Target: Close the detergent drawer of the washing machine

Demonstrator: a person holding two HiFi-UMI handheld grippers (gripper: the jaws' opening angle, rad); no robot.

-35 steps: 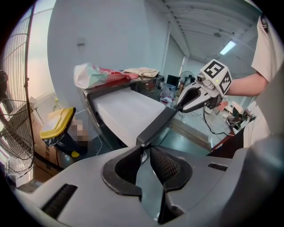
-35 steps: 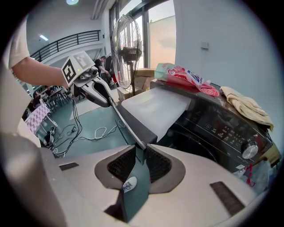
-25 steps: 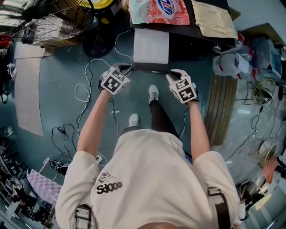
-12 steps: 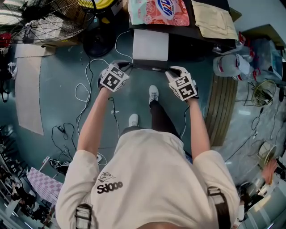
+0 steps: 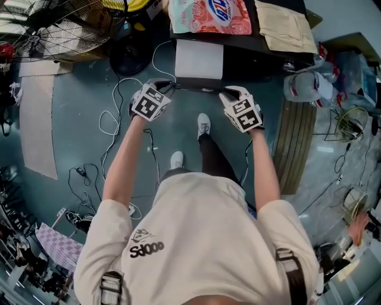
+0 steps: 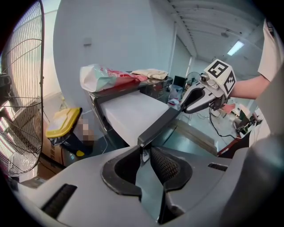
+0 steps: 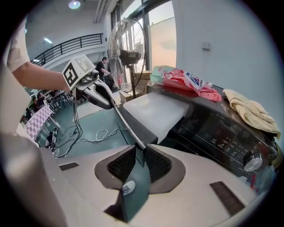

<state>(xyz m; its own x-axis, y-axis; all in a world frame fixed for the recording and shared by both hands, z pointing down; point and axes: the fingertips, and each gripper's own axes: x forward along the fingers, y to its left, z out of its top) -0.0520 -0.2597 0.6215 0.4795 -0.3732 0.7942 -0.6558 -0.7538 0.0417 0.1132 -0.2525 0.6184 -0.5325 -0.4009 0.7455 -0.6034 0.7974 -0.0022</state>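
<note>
The washing machine has its detergent drawer pulled out toward me, a white box with a dark front panel. My left gripper is shut on the panel's left end and my right gripper on its right end. In the left gripper view the panel runs from between my left gripper's jaws across to the other gripper. The right gripper view shows the same panel ending between my right gripper's pads, beside the dark control panel.
A detergent bag and a beige cloth lie on the machine top. A large fan stands at the left. White cables trail over the floor by my feet. A yellow-lidded container sits beside the machine.
Both grippers and the drawer's front panel have shifted a little toward the machine, so slightly less of the white drawer shows. The grip on both ends is unchanged.
</note>
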